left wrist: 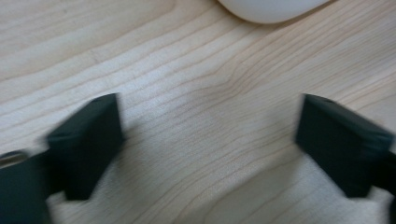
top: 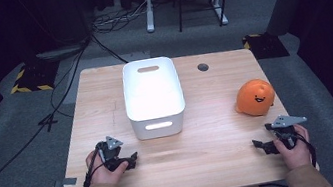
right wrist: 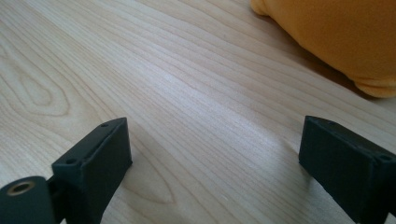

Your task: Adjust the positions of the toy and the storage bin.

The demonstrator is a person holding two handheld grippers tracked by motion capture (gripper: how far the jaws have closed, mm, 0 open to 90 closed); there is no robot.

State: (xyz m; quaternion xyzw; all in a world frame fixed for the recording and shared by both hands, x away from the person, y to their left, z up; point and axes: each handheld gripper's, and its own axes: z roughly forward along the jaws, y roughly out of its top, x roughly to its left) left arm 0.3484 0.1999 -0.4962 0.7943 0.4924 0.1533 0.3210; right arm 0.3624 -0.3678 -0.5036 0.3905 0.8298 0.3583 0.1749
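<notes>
A white plastic bin [top: 154, 97] with handle slots stands at the middle of the wooden table [top: 211, 132]. An orange plush toy [top: 255, 98] with a smiling face sits at the right side. My left gripper [top: 123, 162] rests near the front left, just short of the bin, open with nothing between its jaws; the bin's rounded corner [left wrist: 268, 9] shows ahead of it. My right gripper [top: 270, 145] rests near the front right, open and empty, with the plush toy [right wrist: 341, 37] close ahead to its right.
A round grommet hole [top: 203, 67] lies in the table's back right. Cables [top: 66, 79] run over the grey floor at the left, and desk legs [top: 148, 5] stand behind the table. Bare wood stretches between the two grippers.
</notes>
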